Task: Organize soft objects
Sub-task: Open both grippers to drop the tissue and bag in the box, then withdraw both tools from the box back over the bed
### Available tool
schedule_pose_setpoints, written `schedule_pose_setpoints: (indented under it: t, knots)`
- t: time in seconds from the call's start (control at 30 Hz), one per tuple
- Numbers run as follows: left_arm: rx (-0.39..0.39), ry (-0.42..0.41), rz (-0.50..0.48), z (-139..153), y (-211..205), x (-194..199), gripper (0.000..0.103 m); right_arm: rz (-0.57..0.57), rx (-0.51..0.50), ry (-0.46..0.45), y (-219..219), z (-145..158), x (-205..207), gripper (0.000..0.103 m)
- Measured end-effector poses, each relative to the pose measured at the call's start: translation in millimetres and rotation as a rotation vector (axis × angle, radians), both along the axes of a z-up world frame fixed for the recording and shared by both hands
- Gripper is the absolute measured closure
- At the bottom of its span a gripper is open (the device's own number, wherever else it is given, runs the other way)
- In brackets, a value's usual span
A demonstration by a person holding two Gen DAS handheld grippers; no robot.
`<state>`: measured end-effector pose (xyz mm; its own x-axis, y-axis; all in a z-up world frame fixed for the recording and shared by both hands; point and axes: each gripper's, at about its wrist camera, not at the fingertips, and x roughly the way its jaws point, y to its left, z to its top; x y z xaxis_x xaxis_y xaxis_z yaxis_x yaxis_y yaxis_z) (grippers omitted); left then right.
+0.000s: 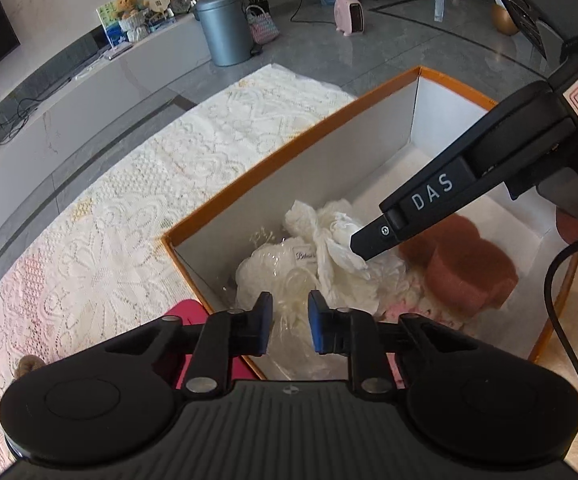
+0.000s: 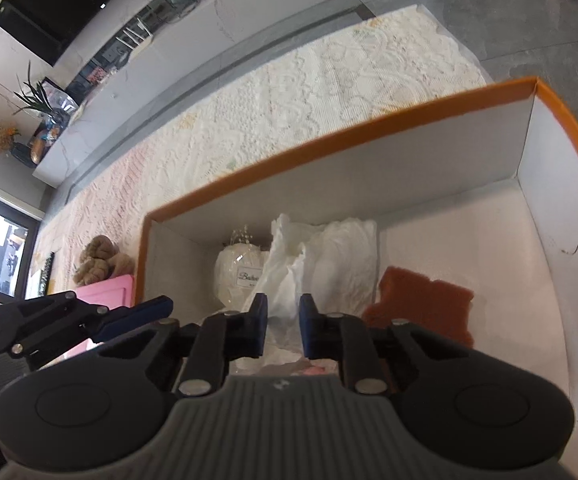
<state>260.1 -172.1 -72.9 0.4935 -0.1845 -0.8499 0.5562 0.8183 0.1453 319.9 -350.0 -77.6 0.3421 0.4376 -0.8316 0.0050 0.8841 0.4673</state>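
Over the orange box (image 1: 377, 92), the left claw (image 1: 290, 322) stands narrowly parted, its pads gripping nothing. Beside it, the right claw (image 2: 282, 326), nearly closed, pinches crumpled white tissue (image 2: 289, 276). Farther in the box lie a white bagged bundle (image 2: 235, 276) and brown sponge (image 2: 421, 304); lace covers the worktop (image 1: 129, 216).
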Motion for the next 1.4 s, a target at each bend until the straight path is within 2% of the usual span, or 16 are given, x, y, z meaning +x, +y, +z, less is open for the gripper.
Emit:
schedule_pose_setpoints:
  t: [0.27, 0.43, 0.47, 0.57, 0.63, 0.73, 0.83, 1.03, 1.13, 1.4]
  knots:
    - [0.003, -0.003, 0.012, -7, 1, 3, 0.083, 0.006, -0.004, 0.054, 10, -21, 4, 0.087]
    - [-0.053, -0.030, 0.023, 6, 10, -9, 0.082, 0.001, -0.006, 0.034, 8, -7, 1, 0.082]
    - [-0.074, -0.041, 0.024, 12, 12, -12, 0.082, 0.003, -0.018, 0.018, 8, 0, -3, 0.081]
    - [-0.139, -0.083, 0.037, 30, 22, -28, 0.080, 0.005, -0.079, -0.049, 9, 22, -16, 0.069]
    - [-0.187, -0.116, 0.059, 42, 30, -41, 0.077, 0.008, -0.100, -0.100, 11, 36, -31, 0.066]
    - [-0.249, -0.153, 0.082, 55, 43, -62, 0.075, -0.001, -0.092, -0.170, 16, 54, -56, 0.064]
    - [-0.293, -0.185, 0.106, 61, 59, -83, 0.075, -0.024, -0.078, -0.236, 20, 65, -81, 0.052]
    - [-0.318, -0.229, 0.182, 57, 90, -119, 0.075, -0.097, -0.051, -0.340, 36, 67, -134, 0.050]
    - [-0.341, -0.246, 0.229, 53, 107, -137, 0.075, -0.106, -0.039, -0.402, 53, 66, -161, 0.039]
    - [-0.323, -0.278, 0.346, 39, 158, -172, 0.075, -0.118, -0.082, -0.513, 108, 62, -213, 0.039]
